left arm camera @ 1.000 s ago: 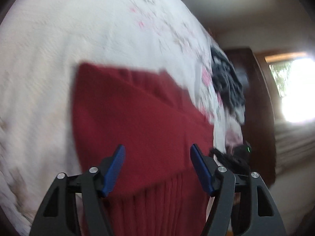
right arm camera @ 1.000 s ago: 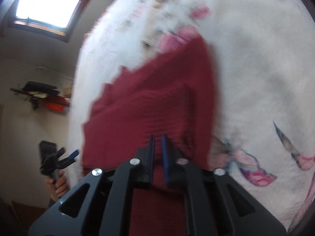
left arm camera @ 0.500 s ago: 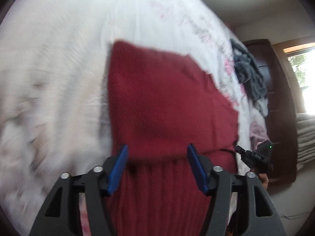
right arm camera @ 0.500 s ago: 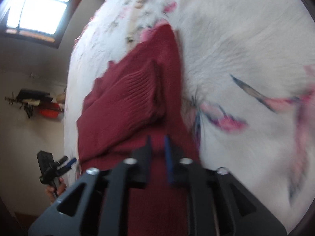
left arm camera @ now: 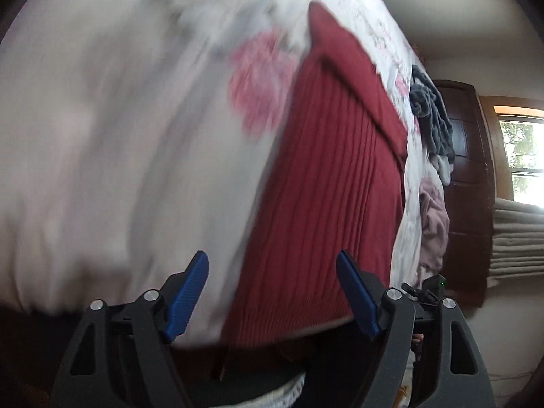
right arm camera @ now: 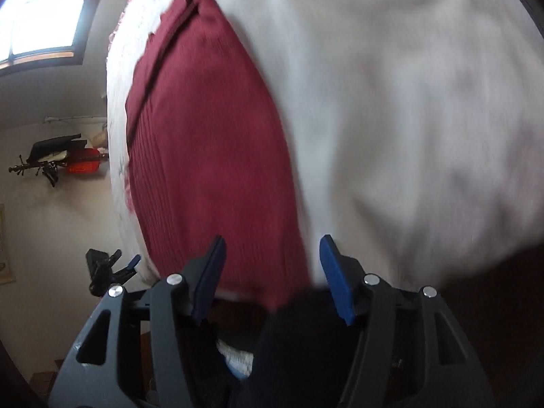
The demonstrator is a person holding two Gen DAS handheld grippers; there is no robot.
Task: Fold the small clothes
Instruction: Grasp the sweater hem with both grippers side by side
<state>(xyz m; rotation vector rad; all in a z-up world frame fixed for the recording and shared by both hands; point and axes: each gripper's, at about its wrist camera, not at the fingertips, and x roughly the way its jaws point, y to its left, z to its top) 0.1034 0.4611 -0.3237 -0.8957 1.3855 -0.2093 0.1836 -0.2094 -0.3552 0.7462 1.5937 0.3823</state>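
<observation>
Right now you are holding both tools just off the near edge of the bed, and neither one is gripping anything. Your left gripper [left arm camera: 272, 289] is standing wide, its blue pads [left arm camera: 188, 292] spread well apart, with the white floral bedspread [left arm camera: 119, 136] showing between them and the near hem of the red ribbed garment [left arm camera: 333, 187] lying past the right-hand pad. Your right gripper [right arm camera: 270, 273] is also parted — a little narrower than the left — and its blue pads [right arm camera: 335, 278] are framing the near end of the same garment [right arm camera: 210, 142] without touching it.

The red garment is lying flat on the bedspread [right arm camera: 391, 102], running from the near edge away toward the far side. In the left wrist view a smoother band of red cloth is lying folded across its far part, over the ribbed knit. Much of the bedding is blurring in both views, so fine creases cannot be told.

Farther along the bed, in the left wrist view, a grey garment [left arm camera: 431, 115] and a pale pink garment [left arm camera: 433, 217] are sitting in a heap near the right edge, well apart from the red one. Beyond them a dark wooden cabinet [left arm camera: 472, 176] is standing beside a window [left arm camera: 523, 156].
</observation>
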